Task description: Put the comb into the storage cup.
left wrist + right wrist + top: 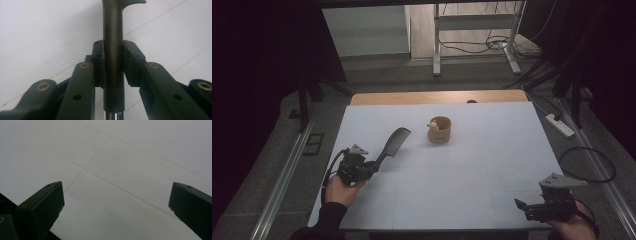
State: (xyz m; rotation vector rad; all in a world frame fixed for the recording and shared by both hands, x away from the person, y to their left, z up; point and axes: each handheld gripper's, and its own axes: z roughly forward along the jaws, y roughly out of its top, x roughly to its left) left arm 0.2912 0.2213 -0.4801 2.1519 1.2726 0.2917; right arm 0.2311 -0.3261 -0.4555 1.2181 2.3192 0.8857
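Left gripper (371, 164): at the near left of the table, just inside the left edge; its jaws are clamped on the handle of a dark comb (393, 142).
Grip, close up: in the left gripper view the two pads press the comb handle (113, 62) from both sides, and the handle runs straight up between them; a shiny metal tip shows at its lower end.
Comb: slants from the gripper toward the far right, its toothed end the farther part and pointing toward the cup; whether that end touches the table I cannot tell.
Left hand (341, 190): holds the gripper from the near side, the dark sleeve coming in at the near edge.
Table (472, 175): white top with faint seam lines; a strip of wood shows along the far edge.
Open room, middle: a broad bare stretch of white lies between the two grippers.
Cup (440, 130): small, round and tan, upright in the far middle, well apart from the comb's end and from every edge; something small and pale sits at its rim.
Right gripper (532, 207): at the near right corner, close to the near edge, jaws pointing left.
Right jaws: in the right gripper view they stand wide apart over bare table (120, 165), with nothing between them.
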